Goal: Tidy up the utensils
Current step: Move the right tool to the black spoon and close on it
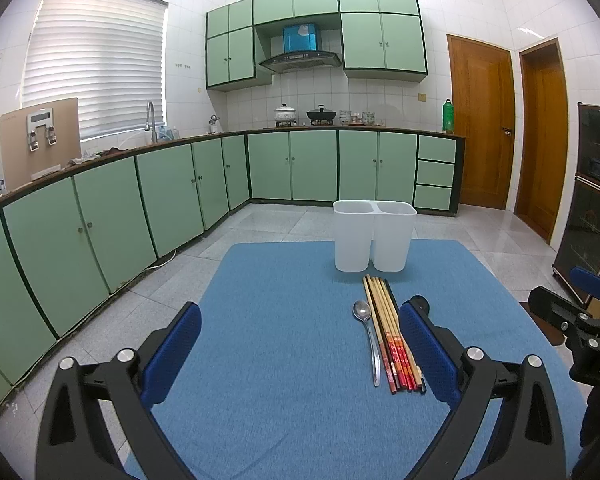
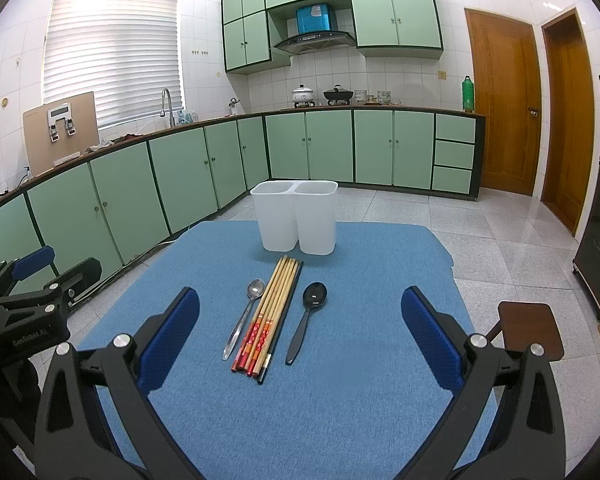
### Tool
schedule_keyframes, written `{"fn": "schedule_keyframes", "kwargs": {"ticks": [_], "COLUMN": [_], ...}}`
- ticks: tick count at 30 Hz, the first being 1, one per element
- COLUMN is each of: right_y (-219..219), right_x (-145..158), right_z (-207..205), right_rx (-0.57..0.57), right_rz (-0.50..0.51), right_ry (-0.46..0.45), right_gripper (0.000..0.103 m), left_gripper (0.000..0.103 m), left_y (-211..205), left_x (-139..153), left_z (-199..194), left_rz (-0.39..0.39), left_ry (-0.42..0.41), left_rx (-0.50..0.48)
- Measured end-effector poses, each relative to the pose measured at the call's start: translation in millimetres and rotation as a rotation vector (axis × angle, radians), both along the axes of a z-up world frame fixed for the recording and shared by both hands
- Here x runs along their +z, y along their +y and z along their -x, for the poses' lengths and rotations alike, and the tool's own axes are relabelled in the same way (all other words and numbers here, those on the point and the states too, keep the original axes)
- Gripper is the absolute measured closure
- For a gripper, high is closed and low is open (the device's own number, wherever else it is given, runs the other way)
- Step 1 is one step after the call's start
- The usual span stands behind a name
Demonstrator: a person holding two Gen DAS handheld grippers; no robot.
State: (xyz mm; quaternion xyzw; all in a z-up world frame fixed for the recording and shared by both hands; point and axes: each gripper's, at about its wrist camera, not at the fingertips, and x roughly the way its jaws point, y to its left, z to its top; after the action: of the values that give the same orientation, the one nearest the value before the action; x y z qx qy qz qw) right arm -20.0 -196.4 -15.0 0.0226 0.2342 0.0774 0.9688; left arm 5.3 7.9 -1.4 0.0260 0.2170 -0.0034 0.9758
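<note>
- Left wrist view: the left gripper [image 1: 300, 344] hangs above the blue mat [image 1: 284, 400] with its two blue-padded fingers [image 1: 172, 356] spread wide apart and nothing between them.
- In that view a metal spoon [image 1: 367, 336] lies on the mat just left of a bundle of chopsticks [image 1: 388, 332]; the bundle's right edge runs under the gripper's right finger, so anything further right is hidden.
- Beyond the chopstick tips stands a white holder [image 1: 374, 240] with two compartments side by side, upright near the far edge of the mat. From here the compartments' insides cannot be seen.
- Part of the right gripper [image 1: 580, 316] shows at the right edge of the left view, off to the side of the mat.
- Right wrist view: the right gripper [image 2: 300, 340] also hangs over the mat [image 2: 340, 400], fingers [image 2: 428, 336] wide apart and holding nothing.
- Here the utensils lie in a row between the fingers: metal spoon [image 2: 246, 316] on the left, chopsticks [image 2: 270, 312] in the middle, and a black spoon [image 2: 308, 316] on the right, apart from the bundle.
- All handles point toward the camera, and the spoon bowls and chopstick tips point toward the holder [image 2: 296, 216].
- The left gripper [image 2: 32, 304] shows at the left edge of this view.
- Green cabinets [image 2: 180, 176] line the walls behind.
</note>
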Motion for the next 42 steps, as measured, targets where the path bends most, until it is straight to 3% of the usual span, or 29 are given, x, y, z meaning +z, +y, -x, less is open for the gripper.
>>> {"fn": "schedule_keyframes", "kwargs": {"ticks": [9,13,22,27,35,42], "right_y": [-2.4,-1.9,-5.4,-5.2,9.5,18.0], "right_x": [-5.0,-18.2,-72.2,-93.5,-118.2,-132.9], "right_z": [-7.8,-36.7,-119.7,-156.7,-198.1,-214.4], "right_rx": [-0.004,-0.012,-0.048,-0.072,-0.097,-0.116], "right_rz": [0.002,0.011,0.001,0.009,0.003,-0.013], "right_ry": [0.001,0.028,0.234,0.316,0.412,0.492], "right_gripper": [0.005,0.005,0.006,0.021,0.032,0.052], "left_gripper": [0.006,0.006,0.006,0.006,0.007,0.007], "left_y": [-1.6,-3.1,-1.4,3.8,8.0,8.9], "left_x": [-1.6,-5.1,-41.3,-63.6,-87.3,-95.2], "left_z": [-5.1,-20.0,-88.0,-123.1,-157.3,-171.5], "left_rz": [-0.002,-0.008,-0.032,-0.027,-0.026,-0.026], "left_ry": [0.0,0.01,0.161,0.251,0.297,0.324], "left_rx": [-0.002,0.0,0.017,0.036,0.055,0.053]}}
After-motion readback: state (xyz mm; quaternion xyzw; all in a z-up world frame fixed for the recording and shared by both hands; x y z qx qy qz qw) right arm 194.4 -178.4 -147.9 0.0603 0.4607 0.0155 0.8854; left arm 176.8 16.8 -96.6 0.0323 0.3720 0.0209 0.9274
